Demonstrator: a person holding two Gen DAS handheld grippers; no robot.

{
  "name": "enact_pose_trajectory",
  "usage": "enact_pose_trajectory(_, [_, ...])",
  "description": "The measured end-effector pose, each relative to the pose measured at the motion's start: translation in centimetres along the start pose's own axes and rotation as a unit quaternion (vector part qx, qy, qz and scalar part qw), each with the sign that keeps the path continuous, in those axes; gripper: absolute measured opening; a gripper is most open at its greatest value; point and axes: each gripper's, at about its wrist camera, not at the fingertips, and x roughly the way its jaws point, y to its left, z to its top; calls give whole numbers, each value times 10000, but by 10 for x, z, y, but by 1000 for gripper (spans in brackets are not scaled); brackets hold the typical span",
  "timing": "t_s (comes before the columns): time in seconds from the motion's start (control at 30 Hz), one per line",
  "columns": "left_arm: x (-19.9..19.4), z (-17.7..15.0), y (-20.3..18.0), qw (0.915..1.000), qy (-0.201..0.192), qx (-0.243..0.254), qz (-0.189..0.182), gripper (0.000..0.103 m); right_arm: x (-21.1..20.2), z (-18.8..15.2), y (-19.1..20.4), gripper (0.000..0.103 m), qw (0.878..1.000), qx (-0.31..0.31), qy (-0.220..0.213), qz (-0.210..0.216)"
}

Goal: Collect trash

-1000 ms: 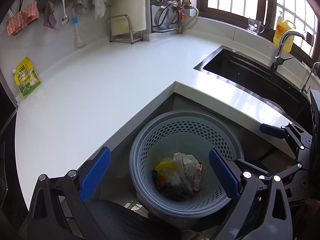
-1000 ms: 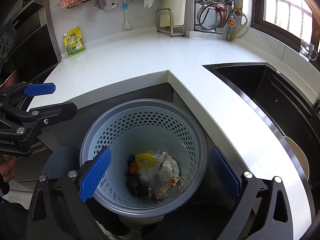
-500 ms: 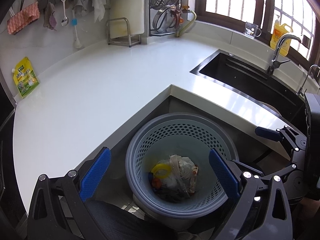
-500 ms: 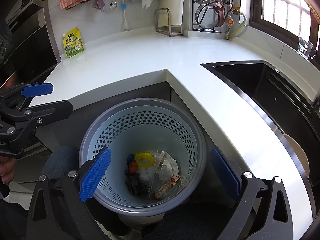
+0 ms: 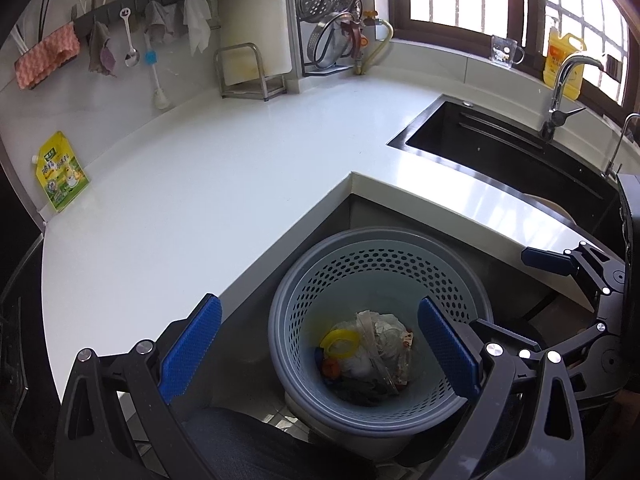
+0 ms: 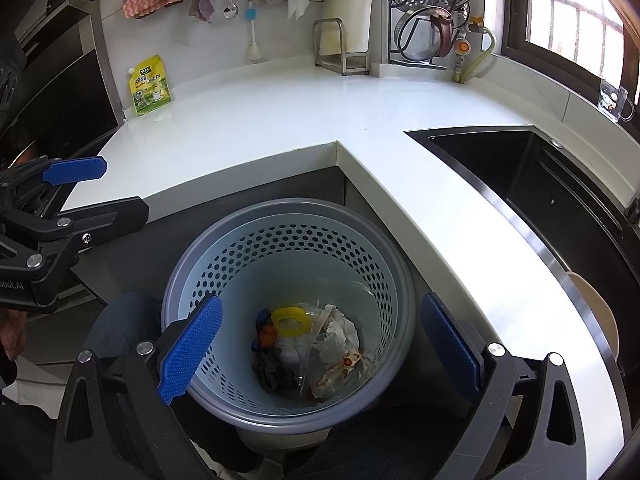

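Both tools hung above the round grey perforated plastic waste basket (image 6: 286,236), which stood on the floor in the inner corner of the white L-shaped countertop (image 6: 280,120). The left gripper (image 5: 316,344) pointed down over the basket's near-left rim with its blue-padded fingers spread wide and nothing between them. The right gripper (image 6: 318,344) straddled the basket likewise, released and empty. The trash (image 6: 308,344) lay at the basket's bottom: a yellow plastic ring (image 6: 289,318), crumpled white paper, a printed wrapper and something dark, perhaps cloth.

Only the left wrist view showed the chrome tap (image 5: 560,92) and yellow bottle (image 5: 562,60) beyond the black sink (image 5: 500,152), far right of the basket. Only the right wrist view showed a hand (image 6: 12,336) left of the basket.
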Motion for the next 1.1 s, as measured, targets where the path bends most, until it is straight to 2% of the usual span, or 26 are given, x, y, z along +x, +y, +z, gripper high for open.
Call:
enact_pose_trajectory(0.53, [-2,3,9,9998,2,-175,14,96,0,2,0,94,10000,19,-44,13])
enact_pose_trajectory(0.67, [-9,11,23,9992,-159,-342,149,97,-3,3,-3,94,9999,66,-100,32])
enact_pose_trajectory(0.93, [-26,46,90,9910,-592,-1008,652,97,-3,3,-6,94,9996,145,-211,142])
enact_pose_trajectory(1.03, [-29,60,127,9802,-889,-1267,1234,97,-3,2,-9,94,9994,176,-234,183])
enact_pose_trajectory(1.1, [-19,68,159,9711,-910,-1538,1580,97,-3,2,-11,94,9993,192,-240,200])
